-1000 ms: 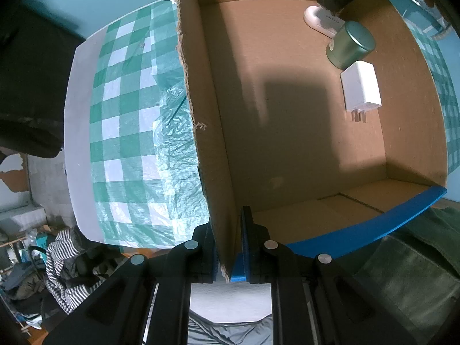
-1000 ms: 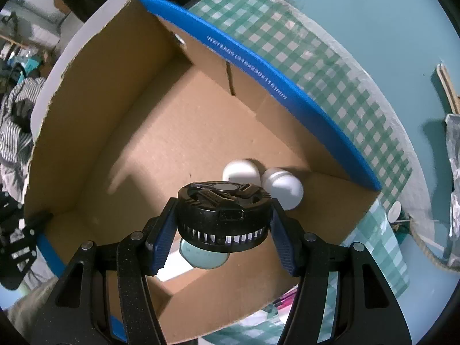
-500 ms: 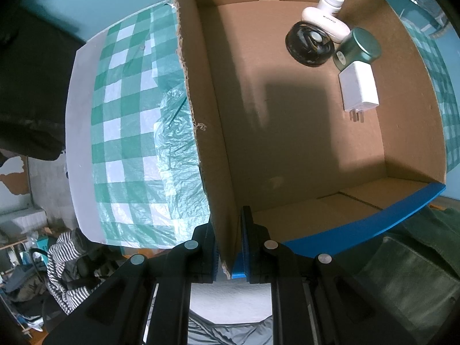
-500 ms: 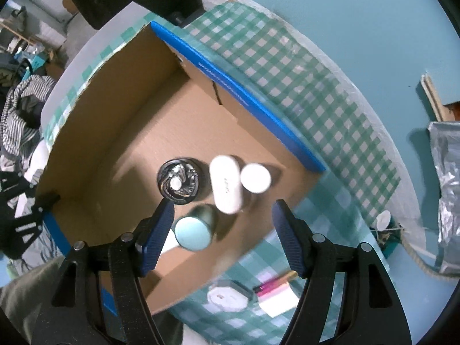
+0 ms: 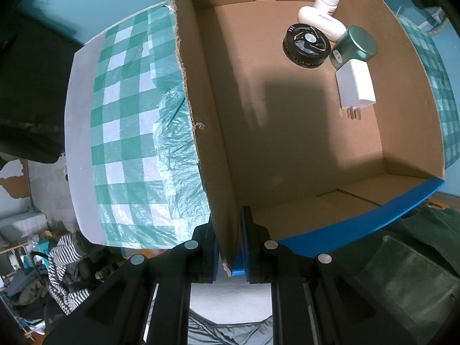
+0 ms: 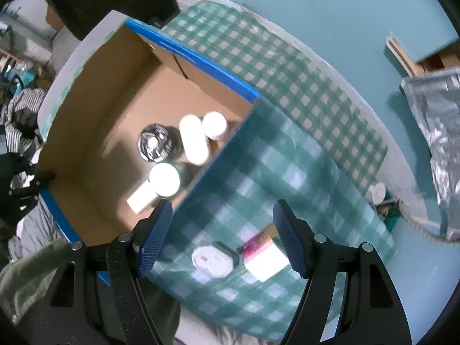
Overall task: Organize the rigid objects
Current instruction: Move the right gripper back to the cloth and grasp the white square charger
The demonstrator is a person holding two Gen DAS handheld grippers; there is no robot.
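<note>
My left gripper [image 5: 228, 247] is clamped on the near corner wall of the cardboard box [image 5: 218, 149]. Far ahead of it on the box floor sit the black round lid [image 5: 306, 46], white case [image 5: 322, 23], bottle [image 5: 327, 0], green tin [image 5: 353, 47] and charger [image 5: 356, 86], clustered together. My right gripper [image 6: 222, 238] is spread apart and empty above the checked worktop [image 6: 287, 158], with a white octagonal item [image 6: 212, 260] and a pink-edged pad [image 6: 263, 256] between its fingers.

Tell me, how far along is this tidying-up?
Done: five things lie in the cardboard box: a black round gadget, a white case, a white bottle, a green tin and a white charger.

In hand: the left hand-held gripper clamps the box wall; the right hand-held gripper is open and empty.

Left: a white octagonal item and a pink-and-white item on the checked cloth.
</note>
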